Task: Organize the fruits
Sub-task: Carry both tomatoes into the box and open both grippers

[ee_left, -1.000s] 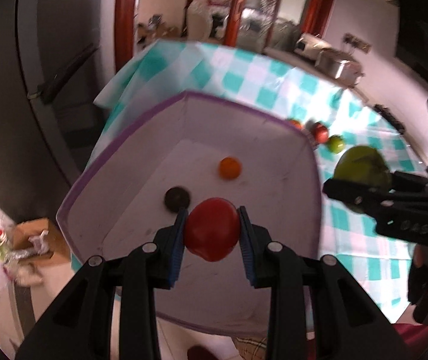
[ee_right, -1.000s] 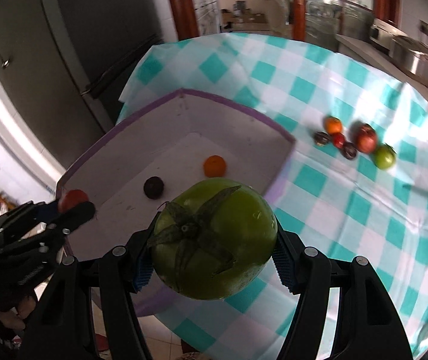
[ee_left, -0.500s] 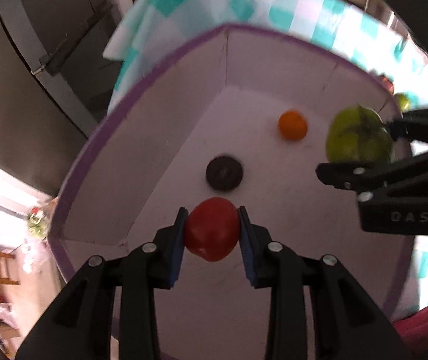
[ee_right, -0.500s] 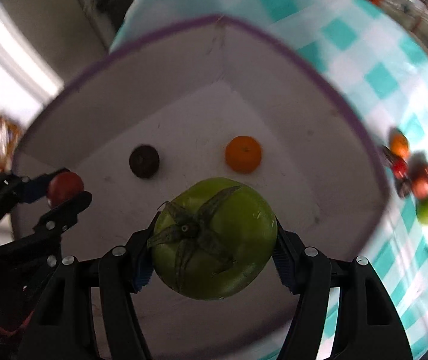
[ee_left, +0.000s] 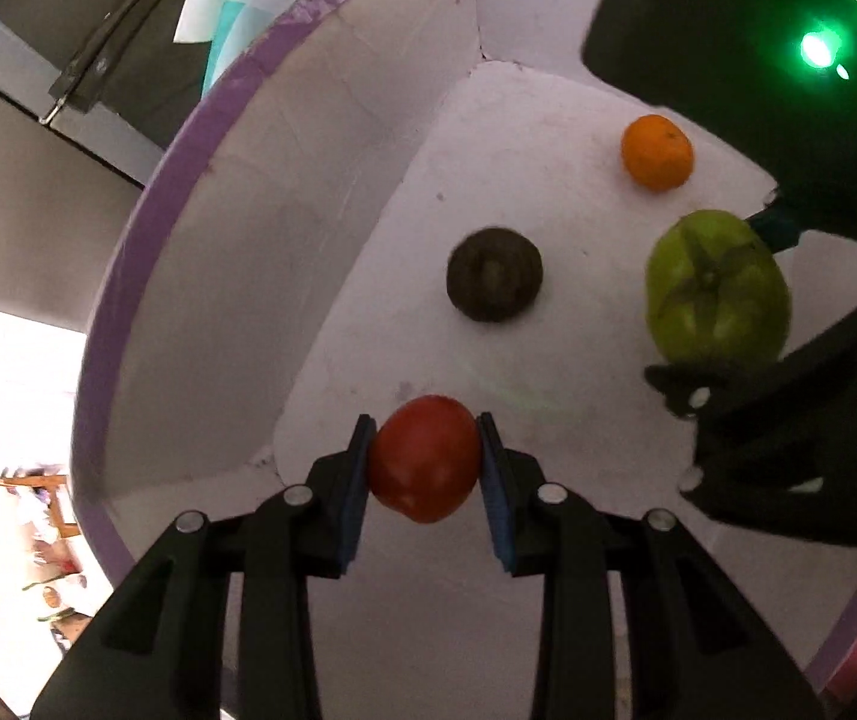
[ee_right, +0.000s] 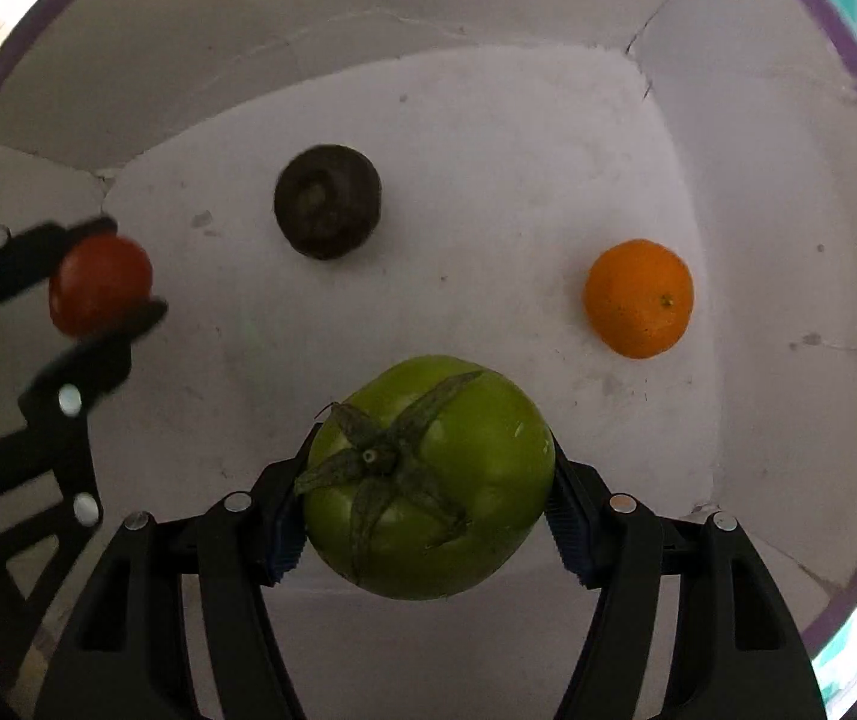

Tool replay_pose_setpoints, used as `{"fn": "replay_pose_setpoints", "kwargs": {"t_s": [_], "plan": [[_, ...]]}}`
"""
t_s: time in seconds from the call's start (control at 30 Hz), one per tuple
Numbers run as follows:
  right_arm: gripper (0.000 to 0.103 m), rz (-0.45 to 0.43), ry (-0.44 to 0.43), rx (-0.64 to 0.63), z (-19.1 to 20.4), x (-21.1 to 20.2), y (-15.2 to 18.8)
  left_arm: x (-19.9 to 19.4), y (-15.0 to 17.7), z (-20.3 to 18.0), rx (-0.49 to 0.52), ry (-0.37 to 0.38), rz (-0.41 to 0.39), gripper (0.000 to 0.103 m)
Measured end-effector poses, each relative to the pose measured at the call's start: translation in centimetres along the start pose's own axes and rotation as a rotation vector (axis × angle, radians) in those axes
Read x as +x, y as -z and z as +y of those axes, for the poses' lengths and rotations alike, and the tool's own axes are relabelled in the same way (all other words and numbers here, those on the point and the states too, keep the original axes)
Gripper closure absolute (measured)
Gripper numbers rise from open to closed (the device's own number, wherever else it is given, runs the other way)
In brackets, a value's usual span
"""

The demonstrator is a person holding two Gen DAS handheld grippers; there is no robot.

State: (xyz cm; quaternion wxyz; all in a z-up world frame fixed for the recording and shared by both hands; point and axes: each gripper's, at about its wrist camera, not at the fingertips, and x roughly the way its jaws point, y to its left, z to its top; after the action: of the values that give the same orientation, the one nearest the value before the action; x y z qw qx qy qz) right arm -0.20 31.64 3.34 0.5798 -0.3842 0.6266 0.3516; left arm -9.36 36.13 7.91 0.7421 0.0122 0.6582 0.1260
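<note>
My left gripper [ee_left: 425, 459] is shut on a red tomato [ee_left: 424, 459] and holds it inside the white box with a purple rim [ee_left: 146, 228], above its floor near the left wall. My right gripper [ee_right: 422, 483] is shut on a large green tomato [ee_right: 428, 480], also inside the box [ee_right: 488, 18]. On the box floor lie an orange [ee_left: 658, 151] and a dark round fruit [ee_left: 494, 282]. From the right wrist the orange [ee_right: 638, 298] lies right, the dark fruit [ee_right: 327, 209] ahead, and the left gripper with the red tomato [ee_right: 99, 284] at left.
A teal checked tablecloth [ee_left: 236, 12] shows beyond the box's far rim. A dark cabinet with a handle [ee_left: 86, 66] stands behind it. The box walls enclose both grippers closely.
Both grippers have moved down from above the table into the box, each still holding its tomato. The orange and dark fruit have not moved.
</note>
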Motion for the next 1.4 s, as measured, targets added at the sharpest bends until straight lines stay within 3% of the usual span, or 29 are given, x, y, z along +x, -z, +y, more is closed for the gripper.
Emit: {"fn": "replay_pose_setpoints", "kwargs": {"t_s": [0.07, 0.2, 0.4, 0.47, 0.57, 0.67, 0.77, 0.97, 1.13, 1.4], "plan": [[0.038, -0.019, 0.030, -0.005, -0.8, -0.8, -0.4, 0.5, -0.8, 0.0, -0.002, 0.003, 0.048, 0.069], [0.038, -0.009, -0.022, 0.001, -1.8, -0.9, -1.2, 2.2, -1.1, -0.1, -0.024, 0.007, 0.134, 0.069], [0.038, 0.061, -0.009, -0.034, -2.0, 0.7, -1.2, 2.7, -1.0, -0.1, -0.028, 0.000, 0.166, 0.067], [0.038, 0.062, -0.026, -0.026, -2.2, 0.6, -1.4, 2.9, -1.1, -0.1, -0.021, -0.012, 0.166, 0.060], [0.037, 0.072, -0.026, -0.013, -2.4, 1.0, -2.1, 2.6, -1.0, -0.2, -0.016, -0.024, 0.155, 0.040], [0.027, 0.039, -0.023, -0.004, -2.7, 0.2, -2.1, 1.9, -0.9, -0.4, -0.024, -0.027, 0.135, 0.031], [0.024, 0.002, -0.023, 0.021, -3.2, -0.5, -2.0, 1.2, -0.6, -0.6, -0.013, -0.030, 0.104, 0.027], [0.017, -0.177, 0.006, 0.152, -5.1, -3.8, -0.6, -1.1, 0.1, -1.5, 0.041, -0.041, -0.020, 0.020], [0.016, -0.300, -0.005, 0.298, -5.3, -6.7, 2.5, -5.2, 2.1, -1.3, 0.045, 0.005, -0.226, 0.015], [0.016, -0.701, -0.045, 0.533, -4.0, -13.9, 12.3, -10.9, 6.6, -1.1, -0.031, 0.028, -0.513, 0.003]]}}
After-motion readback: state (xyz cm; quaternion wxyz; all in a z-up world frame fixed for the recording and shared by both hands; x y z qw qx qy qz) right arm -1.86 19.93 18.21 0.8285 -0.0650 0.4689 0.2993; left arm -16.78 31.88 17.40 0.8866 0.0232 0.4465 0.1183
